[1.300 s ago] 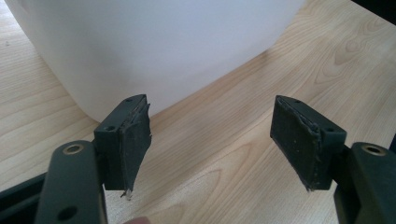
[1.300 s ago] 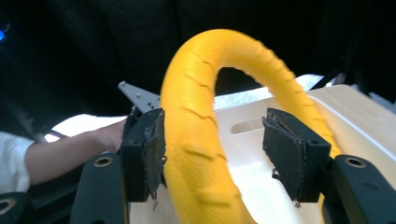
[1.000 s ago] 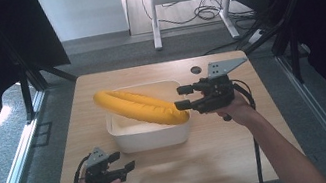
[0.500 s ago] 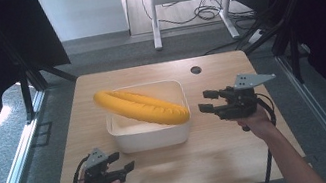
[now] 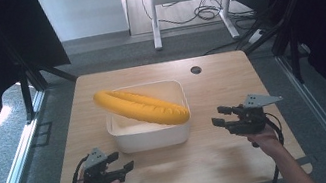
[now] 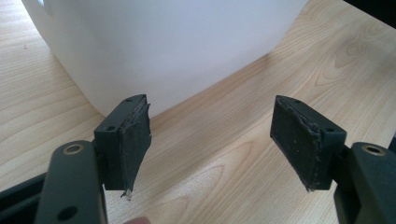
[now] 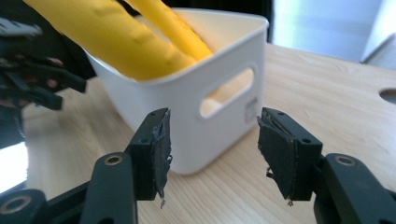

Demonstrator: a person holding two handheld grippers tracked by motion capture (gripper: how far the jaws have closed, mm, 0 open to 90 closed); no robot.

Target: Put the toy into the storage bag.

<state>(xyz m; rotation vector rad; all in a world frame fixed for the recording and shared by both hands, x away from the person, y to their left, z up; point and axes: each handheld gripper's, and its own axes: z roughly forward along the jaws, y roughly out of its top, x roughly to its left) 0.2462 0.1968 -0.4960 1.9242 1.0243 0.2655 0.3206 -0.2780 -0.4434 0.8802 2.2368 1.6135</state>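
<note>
Yellow roll (image 5: pixel 141 106) lies across white bin (image 5: pixel 176 88) at worktop (image 5: pixel 231 84) centre. Right tongs (image 5: pixel 219 115), at bin's 3 o'clock, and left tongs (image 5: pixel 123 161), at 7, gape empty; best retreat w/o nudging bin.

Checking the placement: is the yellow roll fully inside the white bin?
No. The yellow roll lies slanted across the white bin, one end overhanging the far-left rim.

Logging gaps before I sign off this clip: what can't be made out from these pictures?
- Floor of the white plastic bin: high view, largely covered by the long yellow padded tubes.
- Far ends of the tubes: right gripper view, cut off by the top edge.
- Bin's top and contents: left gripper view, its near wall blocks everything behind.
- Small label beside the bin's handle slot: right gripper view, too small to read.
- Left gripper: right gripper view, blurred and dark.
</note>
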